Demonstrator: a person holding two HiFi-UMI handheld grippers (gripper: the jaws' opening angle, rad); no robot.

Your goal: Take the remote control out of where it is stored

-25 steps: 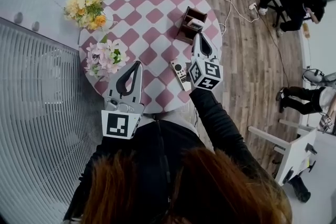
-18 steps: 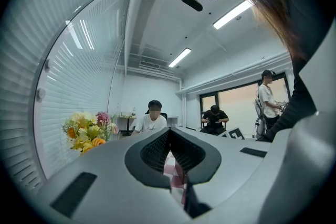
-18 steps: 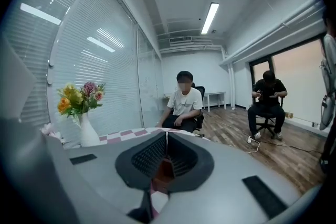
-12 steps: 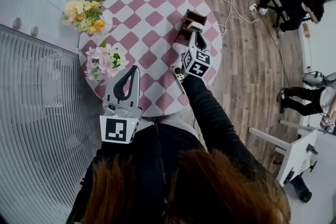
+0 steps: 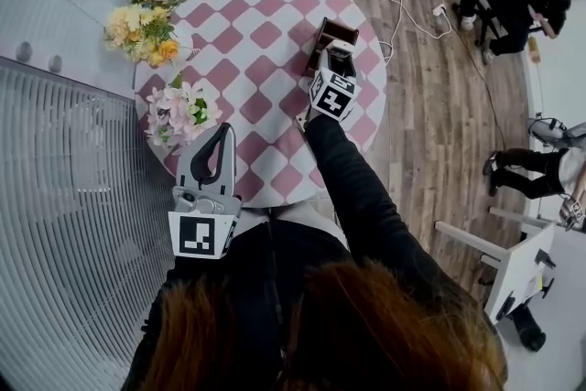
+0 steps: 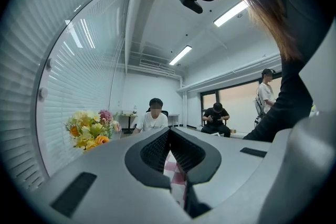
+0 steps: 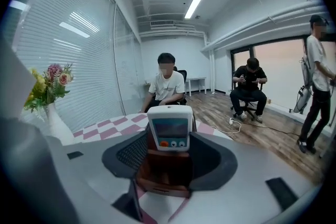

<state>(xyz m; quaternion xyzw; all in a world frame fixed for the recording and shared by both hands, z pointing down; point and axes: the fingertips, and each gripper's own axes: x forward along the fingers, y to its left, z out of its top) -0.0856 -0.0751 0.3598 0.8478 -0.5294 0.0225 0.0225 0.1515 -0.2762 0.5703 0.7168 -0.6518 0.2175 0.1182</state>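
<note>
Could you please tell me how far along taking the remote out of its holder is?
Done: the right gripper is at the wooden holder. In hand: its jaws have just been opening and stand either side of holder and remote, not gripping. Still to do: close on the remote, which is upright in the holder, and lift it out. The left gripper is shut, idle.

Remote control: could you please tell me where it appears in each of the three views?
Head view: remote upper centre, in the holder.
Left gripper view: not in it.
Right gripper view: centre, upright in the holder.
Shared landmark: checked table.
</note>
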